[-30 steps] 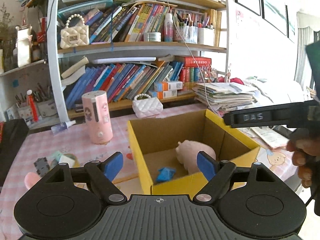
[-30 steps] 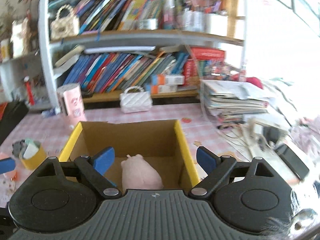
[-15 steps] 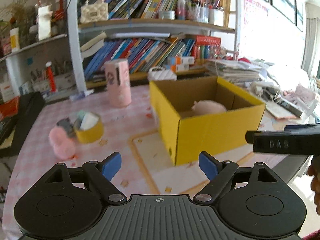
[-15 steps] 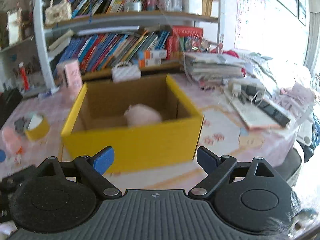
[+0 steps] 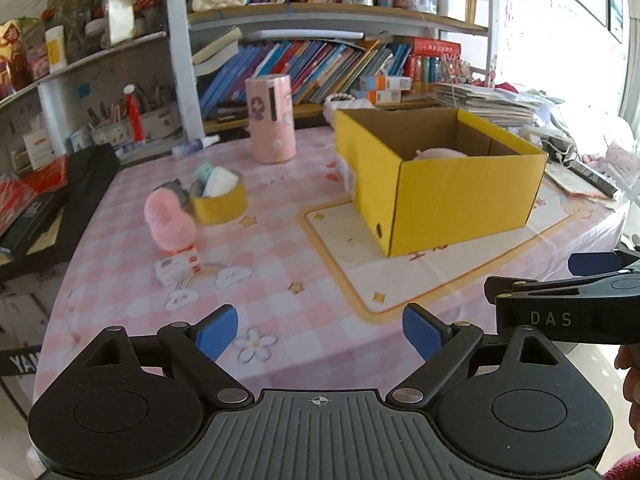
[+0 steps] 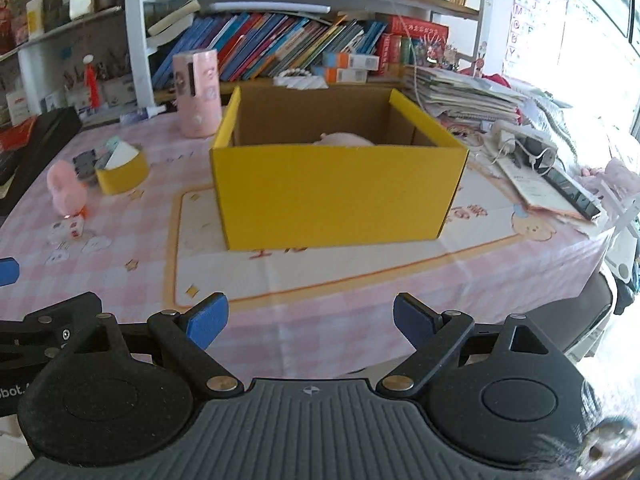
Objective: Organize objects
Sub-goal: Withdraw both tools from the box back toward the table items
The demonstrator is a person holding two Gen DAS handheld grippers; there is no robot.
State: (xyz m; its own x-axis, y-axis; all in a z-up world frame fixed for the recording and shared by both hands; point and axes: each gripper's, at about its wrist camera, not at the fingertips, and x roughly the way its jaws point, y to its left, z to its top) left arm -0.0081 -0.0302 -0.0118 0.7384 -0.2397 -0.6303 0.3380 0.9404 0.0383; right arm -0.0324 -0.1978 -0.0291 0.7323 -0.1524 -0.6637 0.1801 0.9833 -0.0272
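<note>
A yellow cardboard box (image 5: 460, 196) (image 6: 340, 196) stands open on the pink checked table, with a pink plush pig (image 5: 440, 154) (image 6: 346, 139) inside. Left of it lie a pink fluffy ball (image 5: 168, 220) (image 6: 64, 186), a yellow tape roll (image 5: 218, 202) (image 6: 122, 170) holding small items, and a small white and red card (image 5: 178, 266). My left gripper (image 5: 320, 330) is open and empty, low over the table's near edge. My right gripper (image 6: 310, 320) is open and empty, back from the box's front wall; it also shows in the left wrist view (image 5: 560, 304).
A pink cylinder (image 5: 272, 118) (image 6: 198, 92) stands behind the box. Bookshelves (image 5: 320, 60) fill the back. A stack of papers (image 6: 460, 96), a power strip (image 6: 516, 136) and a booklet (image 6: 548, 184) lie at right. A black case (image 5: 60, 208) sits at left.
Both grippers have pulled back and down from above the box toward the table's near edge. The box now stands farther off and its inside is mostly hidden.
</note>
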